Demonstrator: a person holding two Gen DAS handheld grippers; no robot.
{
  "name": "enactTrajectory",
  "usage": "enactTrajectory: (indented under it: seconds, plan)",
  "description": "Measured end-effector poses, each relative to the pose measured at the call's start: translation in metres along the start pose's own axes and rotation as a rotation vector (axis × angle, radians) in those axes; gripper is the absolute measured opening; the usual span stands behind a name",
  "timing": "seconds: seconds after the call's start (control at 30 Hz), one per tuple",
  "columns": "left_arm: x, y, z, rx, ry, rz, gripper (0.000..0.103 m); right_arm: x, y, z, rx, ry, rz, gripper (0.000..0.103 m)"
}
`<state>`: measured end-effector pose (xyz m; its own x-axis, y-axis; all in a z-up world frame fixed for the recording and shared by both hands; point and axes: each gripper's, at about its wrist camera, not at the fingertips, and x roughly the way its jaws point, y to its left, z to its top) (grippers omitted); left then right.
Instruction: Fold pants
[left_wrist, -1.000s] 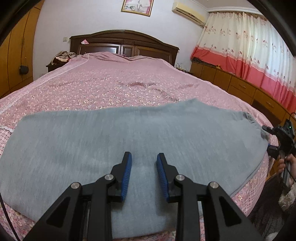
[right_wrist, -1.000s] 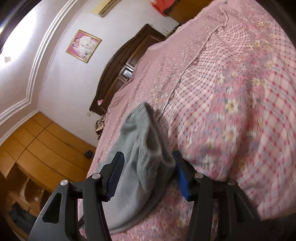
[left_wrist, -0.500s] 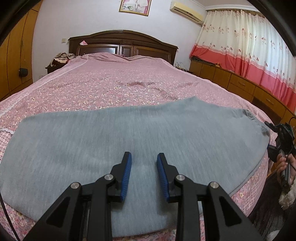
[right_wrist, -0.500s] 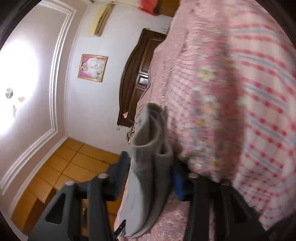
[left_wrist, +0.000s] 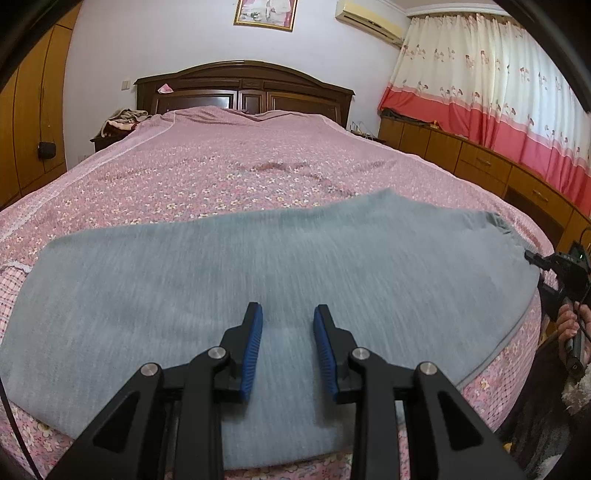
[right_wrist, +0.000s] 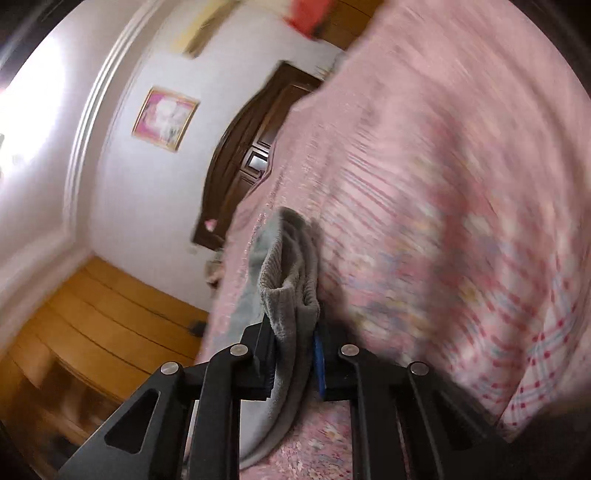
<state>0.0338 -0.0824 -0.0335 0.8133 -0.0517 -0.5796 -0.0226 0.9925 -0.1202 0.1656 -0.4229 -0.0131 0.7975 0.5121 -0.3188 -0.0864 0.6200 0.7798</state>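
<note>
- Clamping down now: right gripper jaws have just been closing, and the bunched grey edge of the pants sits squeezed between the blue pads, so it's a firm grasp on the fabric.
- Right wrist view is tilted & blurred; the gathered cloth stands up out of the jaws against the pink bedspread.
- Left gripper has its blue pads parted, nothing between 'em, released; they're over the near middle of the pants. Can't tell if the tips touch the cloth.
- Pants lie spread flat across the foot of the bed, w/ the long side running left to right and the right end reaching the bed's right edge.
- At that right end, the other gripper shows in the left view w/ a hand on its handle.
- Further out: dark wood headboard, framed picture, red-and-cream curtains on the right.
</note>
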Motion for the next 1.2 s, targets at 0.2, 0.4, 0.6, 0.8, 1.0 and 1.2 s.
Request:
enactTrajectory:
  seconds: [0.2,0.4,0.6,0.8,1.0,1.2]
  plan:
    - [0.000,-0.001,0.001,0.001,0.002,0.002,0.030,0.008,0.085,0.003,-0.403,-0.008,-0.182,0.016]
    - [-0.006,-0.002,0.002,0.006,-0.003,-0.012,0.030,0.019,0.124,-0.008,-0.569,0.019,-0.297,0.015]
    - [-0.019,0.010,0.002,-0.018,-0.016,-0.029,0.030,0.035,0.173,-0.045,-0.823,0.019,-0.389,0.015]
    - [-0.029,0.038,0.001,-0.114,-0.016,-0.056,0.030,0.049,0.204,-0.071,-0.947,0.014,-0.454,0.015]
    - [-0.044,0.050,0.002,-0.164,-0.030,-0.041,0.030,0.052,0.215,-0.077,-0.925,0.027,-0.432,0.015]
    - [-0.045,0.050,0.005,-0.183,-0.037,-0.046,0.030,0.054,0.231,-0.085,-0.944,0.017,-0.413,0.015]
